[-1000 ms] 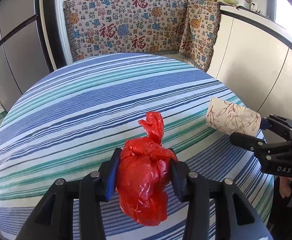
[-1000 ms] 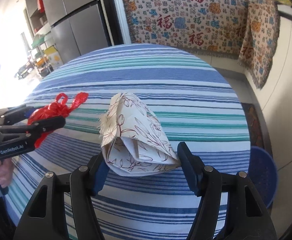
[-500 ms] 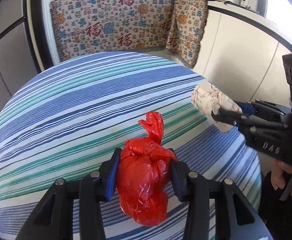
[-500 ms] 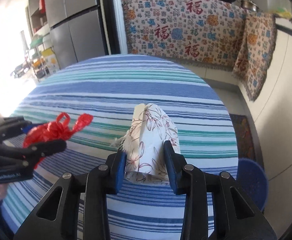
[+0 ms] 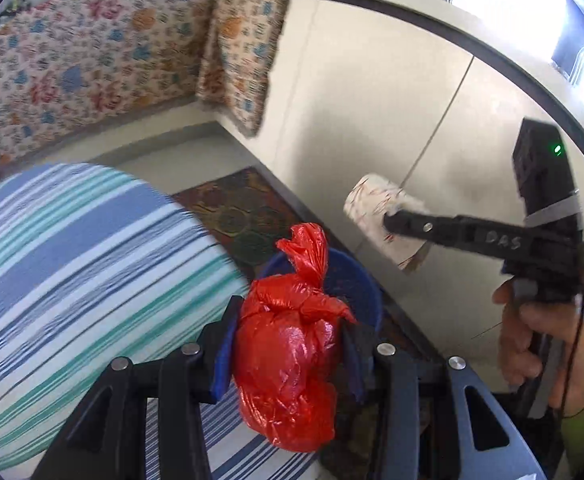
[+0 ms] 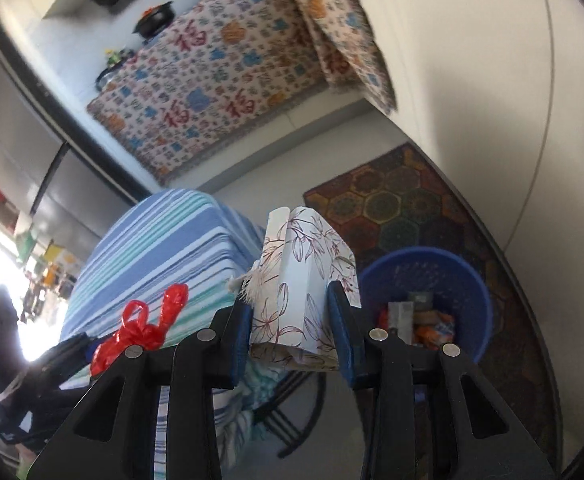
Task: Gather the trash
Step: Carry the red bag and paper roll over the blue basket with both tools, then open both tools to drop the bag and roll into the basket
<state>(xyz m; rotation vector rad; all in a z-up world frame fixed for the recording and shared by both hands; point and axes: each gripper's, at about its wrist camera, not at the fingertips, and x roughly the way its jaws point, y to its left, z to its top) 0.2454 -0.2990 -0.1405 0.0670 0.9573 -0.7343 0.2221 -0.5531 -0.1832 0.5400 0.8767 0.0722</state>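
From the left wrist we see our left gripper (image 5: 287, 352) pinching the knotted red bag (image 5: 287, 360) off the striped table's (image 5: 71, 264) right edge, before the blue basket (image 5: 366, 284).

From the right wrist, our right gripper (image 6: 292, 330) clamps the leaf-print carton (image 6: 304, 284); the basket (image 6: 428, 276) sits on the floor, right, holding wrappers.

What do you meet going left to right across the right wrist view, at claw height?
Left claw → red plastic bag → striped tablecloth → floral paper packet in the right claw → blue trash basket.
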